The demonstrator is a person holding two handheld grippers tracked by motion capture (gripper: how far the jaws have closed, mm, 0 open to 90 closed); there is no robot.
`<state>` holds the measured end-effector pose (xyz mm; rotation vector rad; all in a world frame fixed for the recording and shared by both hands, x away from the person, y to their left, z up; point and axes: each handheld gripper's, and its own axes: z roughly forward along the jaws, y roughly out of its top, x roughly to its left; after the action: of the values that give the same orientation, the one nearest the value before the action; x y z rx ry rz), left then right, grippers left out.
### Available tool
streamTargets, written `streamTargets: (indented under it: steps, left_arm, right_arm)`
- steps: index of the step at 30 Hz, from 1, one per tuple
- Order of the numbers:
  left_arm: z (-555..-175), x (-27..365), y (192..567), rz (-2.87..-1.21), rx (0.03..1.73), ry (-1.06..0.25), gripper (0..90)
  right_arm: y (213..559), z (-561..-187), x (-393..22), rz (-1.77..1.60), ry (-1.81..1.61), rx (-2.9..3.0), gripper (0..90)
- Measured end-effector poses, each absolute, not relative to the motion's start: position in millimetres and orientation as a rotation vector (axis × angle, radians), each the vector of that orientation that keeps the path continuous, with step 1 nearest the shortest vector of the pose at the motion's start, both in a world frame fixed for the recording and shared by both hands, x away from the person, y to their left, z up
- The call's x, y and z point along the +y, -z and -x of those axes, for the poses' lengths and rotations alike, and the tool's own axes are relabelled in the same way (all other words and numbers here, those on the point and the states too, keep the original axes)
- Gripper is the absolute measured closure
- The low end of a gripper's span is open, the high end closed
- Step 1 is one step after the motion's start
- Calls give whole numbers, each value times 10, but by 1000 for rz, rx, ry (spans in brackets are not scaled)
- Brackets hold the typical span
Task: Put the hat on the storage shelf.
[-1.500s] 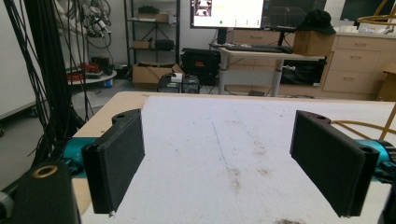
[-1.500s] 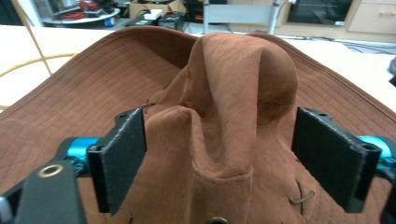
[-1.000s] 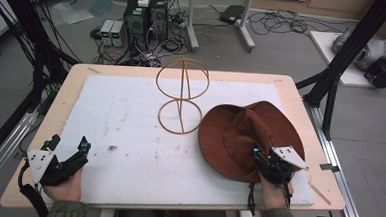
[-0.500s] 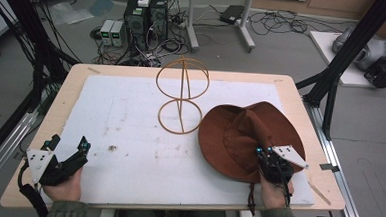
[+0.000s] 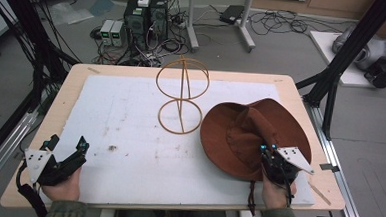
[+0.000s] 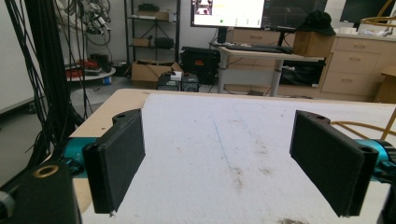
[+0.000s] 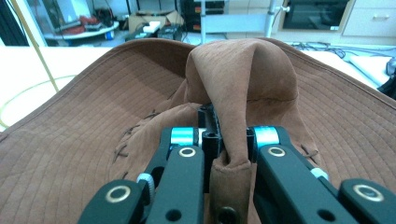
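White padding (image 5: 144,136) covers most of the wooden table (image 5: 72,82) where we work, with cables and computer boxes on the floor beyond its far edge. We take the wire stand (image 5: 181,95) as our landmark: two golden hoops on a thin upright rod, standing on the padding near the middle of the table. Just to the right of the wire stand, and a little nearer to us, lies the brown hat (image 5: 252,134), its wide brim almost reaching the lower hoop. Our right gripper (image 5: 267,153) sits at the near edge of the hat, farther from the stand than the crown. Its jaws have just been closing, and in the right gripper view they are pressed together on a fold of the hat (image 7: 243,93), which rises between them in a bunched ridge. Our left gripper (image 5: 67,149) rests well to the left of the wire stand, near the table's front left corner. In the left gripper view its jaws stand wide apart over the padding (image 6: 224,140), holding nothing.
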<state>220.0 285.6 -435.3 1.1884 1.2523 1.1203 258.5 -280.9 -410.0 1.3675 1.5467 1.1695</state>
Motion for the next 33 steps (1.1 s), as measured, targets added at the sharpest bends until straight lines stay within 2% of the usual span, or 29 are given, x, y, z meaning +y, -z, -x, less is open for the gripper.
streamTargets:
  steps: [33]
  left_arm:
    - [-2209,2860,4371,-1197,1263,-1122,171]
  right_arm:
    - [3786,-2396,-2800,-1149,-1339,1312,861]
